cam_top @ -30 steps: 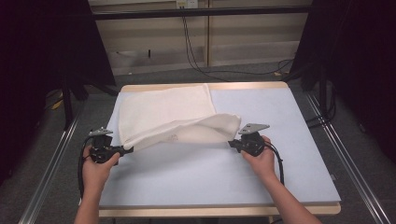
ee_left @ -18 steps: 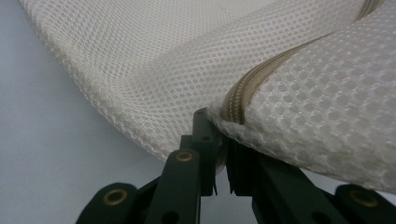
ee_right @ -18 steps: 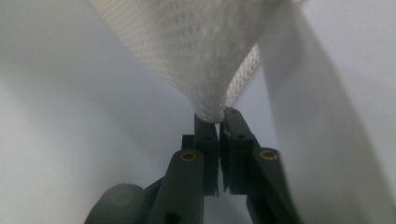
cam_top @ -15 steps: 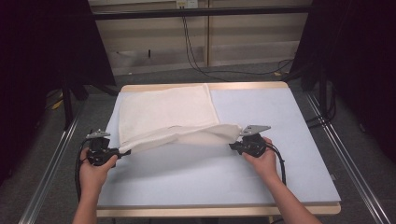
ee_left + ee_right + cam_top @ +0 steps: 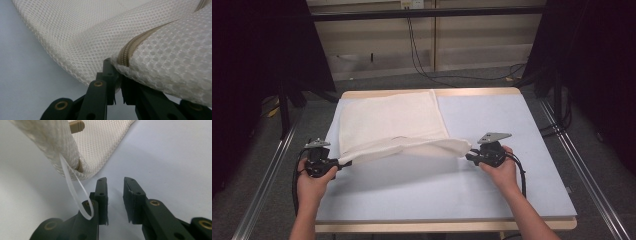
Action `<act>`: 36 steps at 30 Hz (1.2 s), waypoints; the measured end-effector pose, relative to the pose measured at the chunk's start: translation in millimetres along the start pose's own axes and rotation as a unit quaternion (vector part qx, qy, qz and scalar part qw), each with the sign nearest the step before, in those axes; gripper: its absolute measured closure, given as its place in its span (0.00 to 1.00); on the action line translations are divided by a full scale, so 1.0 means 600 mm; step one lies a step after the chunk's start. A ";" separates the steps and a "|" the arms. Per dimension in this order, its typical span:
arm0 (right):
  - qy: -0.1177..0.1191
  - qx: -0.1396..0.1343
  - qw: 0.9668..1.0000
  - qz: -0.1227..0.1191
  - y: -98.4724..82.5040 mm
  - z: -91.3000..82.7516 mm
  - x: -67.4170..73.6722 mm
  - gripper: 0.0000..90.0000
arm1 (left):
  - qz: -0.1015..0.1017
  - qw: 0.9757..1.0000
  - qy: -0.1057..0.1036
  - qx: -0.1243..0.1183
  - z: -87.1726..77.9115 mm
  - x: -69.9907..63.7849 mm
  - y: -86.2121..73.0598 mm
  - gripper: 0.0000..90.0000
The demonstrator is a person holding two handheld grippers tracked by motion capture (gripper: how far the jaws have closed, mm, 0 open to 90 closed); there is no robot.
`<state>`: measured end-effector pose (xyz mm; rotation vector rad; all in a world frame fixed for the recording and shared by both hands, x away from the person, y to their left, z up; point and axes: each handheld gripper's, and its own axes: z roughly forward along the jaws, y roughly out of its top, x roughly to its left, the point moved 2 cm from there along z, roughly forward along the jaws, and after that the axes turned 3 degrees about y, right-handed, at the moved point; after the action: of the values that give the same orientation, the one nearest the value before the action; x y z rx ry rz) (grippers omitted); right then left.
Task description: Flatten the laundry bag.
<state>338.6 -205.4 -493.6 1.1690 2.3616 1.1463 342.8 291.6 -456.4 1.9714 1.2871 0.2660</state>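
Honeycomb-mesh cream bag [image 5: 155, 50], beige zipper [image 5: 130, 51], folded flat.

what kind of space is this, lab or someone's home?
Most likely a lab or recording rig, not a home: a work table with a pale blue top stands between metal floor rails, dark curtains hang at both sides, and cables trail down the back wall.

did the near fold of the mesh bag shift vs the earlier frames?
Yes. The mesh bag's raised fold has sunk toward the table and drawn nearer its front edge. The right gripper's jaws have just been opening, nothing between them.
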 end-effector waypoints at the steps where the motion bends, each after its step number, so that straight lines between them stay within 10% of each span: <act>1: 0.001 -0.001 1.000 0.001 0.000 0.000 0.000 0.82 | 0.002 1.000 0.001 0.000 0.000 0.001 0.000 0.93; 36: 0.010 -0.018 0.999 0.031 0.014 0.007 -0.005 0.70 | 0.009 1.000 0.014 0.015 -0.019 0.012 -0.013 0.88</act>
<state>347.5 -202.4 -490.5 1.2323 2.3253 1.2209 334.7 304.9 -455.1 2.0118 1.2986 0.2842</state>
